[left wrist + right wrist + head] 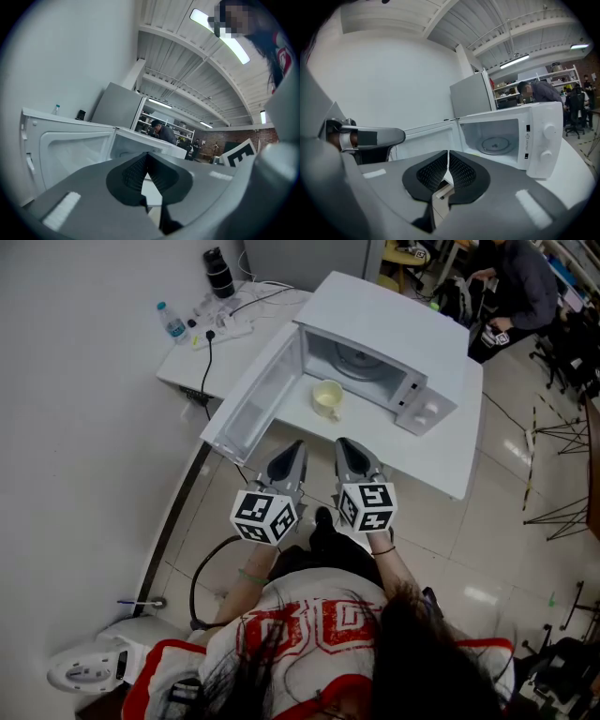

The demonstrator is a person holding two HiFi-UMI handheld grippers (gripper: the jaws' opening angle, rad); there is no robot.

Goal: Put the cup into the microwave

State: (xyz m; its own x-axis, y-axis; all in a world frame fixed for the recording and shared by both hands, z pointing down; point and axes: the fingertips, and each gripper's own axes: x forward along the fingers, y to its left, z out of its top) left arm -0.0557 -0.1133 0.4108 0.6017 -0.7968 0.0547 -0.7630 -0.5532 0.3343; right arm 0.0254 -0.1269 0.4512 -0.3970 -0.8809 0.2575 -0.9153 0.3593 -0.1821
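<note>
A pale yellow cup (327,397) stands on the white table (441,460), just in front of the white microwave (389,324). The microwave's door (251,401) hangs wide open to the left. Both grippers are held side by side off the table's near edge, short of the cup and pointing toward it. My left gripper (293,450) (146,159) is shut with nothing in it. My right gripper (349,448) (448,158) is also shut and holds nothing. The right gripper view looks into the cavity at the glass turntable (494,144); the cup is hidden there behind the jaws.
A side table at the back left carries a water bottle (172,321), a black flask (219,272) and a power strip with cables. A person (517,287) sits at the back right. A black cable (199,582) loops on the floor, and stands (561,435) are at the right.
</note>
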